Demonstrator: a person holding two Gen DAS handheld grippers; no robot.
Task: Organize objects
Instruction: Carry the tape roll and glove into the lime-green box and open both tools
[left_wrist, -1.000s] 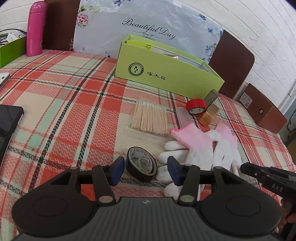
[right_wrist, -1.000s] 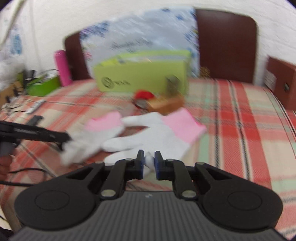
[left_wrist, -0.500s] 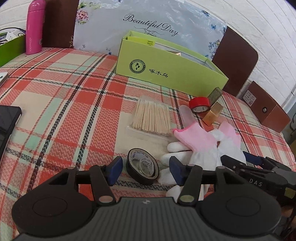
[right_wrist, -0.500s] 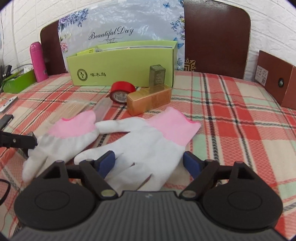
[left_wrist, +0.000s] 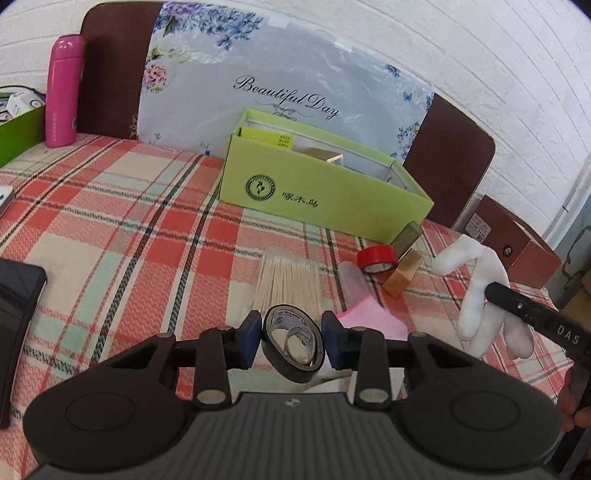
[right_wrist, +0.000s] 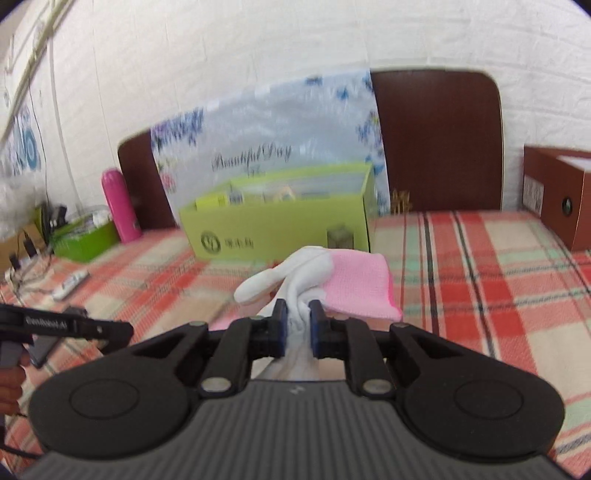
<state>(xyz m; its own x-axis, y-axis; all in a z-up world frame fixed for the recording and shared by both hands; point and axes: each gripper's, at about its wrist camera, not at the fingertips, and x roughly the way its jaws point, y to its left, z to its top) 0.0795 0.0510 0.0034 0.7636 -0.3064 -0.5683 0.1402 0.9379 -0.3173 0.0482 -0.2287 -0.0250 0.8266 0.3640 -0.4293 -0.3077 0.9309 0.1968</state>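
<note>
My left gripper (left_wrist: 291, 338) is clamped on the black tape roll (left_wrist: 293, 347), my right gripper (right_wrist: 295, 326) on the white glove with pink cuff (right_wrist: 314, 284); open green cardboard box (left_wrist: 325, 184) lies dead ahead of both, long axis crosswise, left nearer I think

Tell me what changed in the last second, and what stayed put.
The left gripper closed on the black tape roll and raised it. The right gripper, open half a second ago, shut on a white glove and lifted it off the tablecloth. The green box, red tape and toothpick pack stayed put.
</note>
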